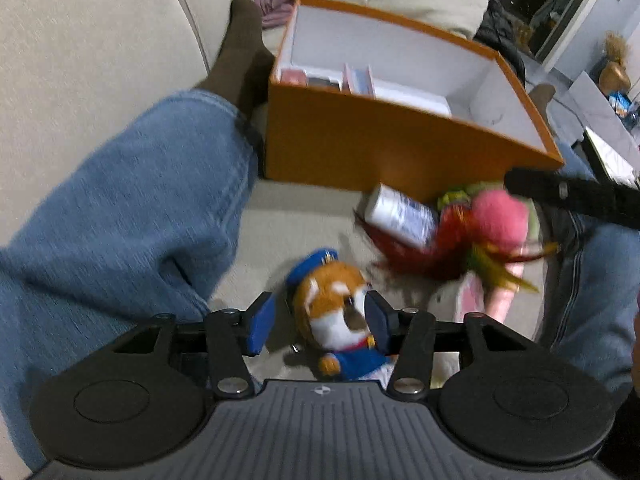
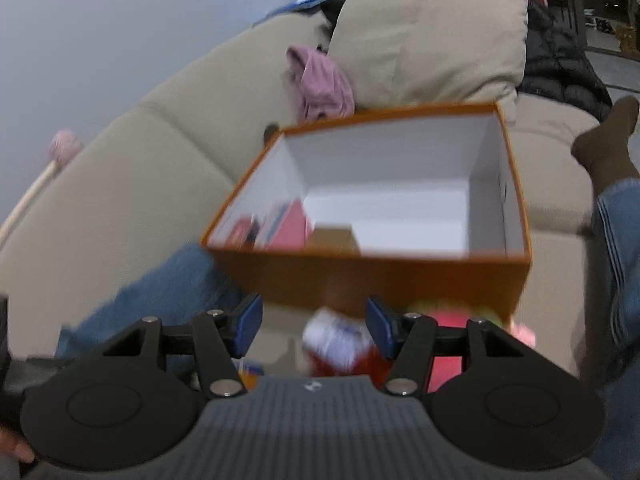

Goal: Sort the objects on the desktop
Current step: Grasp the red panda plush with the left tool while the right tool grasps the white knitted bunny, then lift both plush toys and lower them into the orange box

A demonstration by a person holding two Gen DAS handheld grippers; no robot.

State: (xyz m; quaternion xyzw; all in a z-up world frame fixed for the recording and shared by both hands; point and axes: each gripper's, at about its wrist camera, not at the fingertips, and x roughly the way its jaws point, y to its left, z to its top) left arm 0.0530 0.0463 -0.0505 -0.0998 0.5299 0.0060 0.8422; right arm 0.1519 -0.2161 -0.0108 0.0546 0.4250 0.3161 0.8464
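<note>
Sorting reaches the plush dog [image 1: 338,316], lying between the left gripper's [image 1: 320,322] parted jaws; next, clench and lift toward the orange box [image 1: 384,144] ahead.

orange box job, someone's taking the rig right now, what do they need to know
Left claw: open, straddling the fox plush in blue uniform, pads not pressing it.
Right claw: open, holding nothing, above the white bottle.
Orange box sits on the sofa between the person's legs; several small boxes are already inside at one end, the rest bare.
Still outside, in front of the box: fox plush, white bottle, red feathery toy, pink ball.
Left: get all four into the box.
</note>
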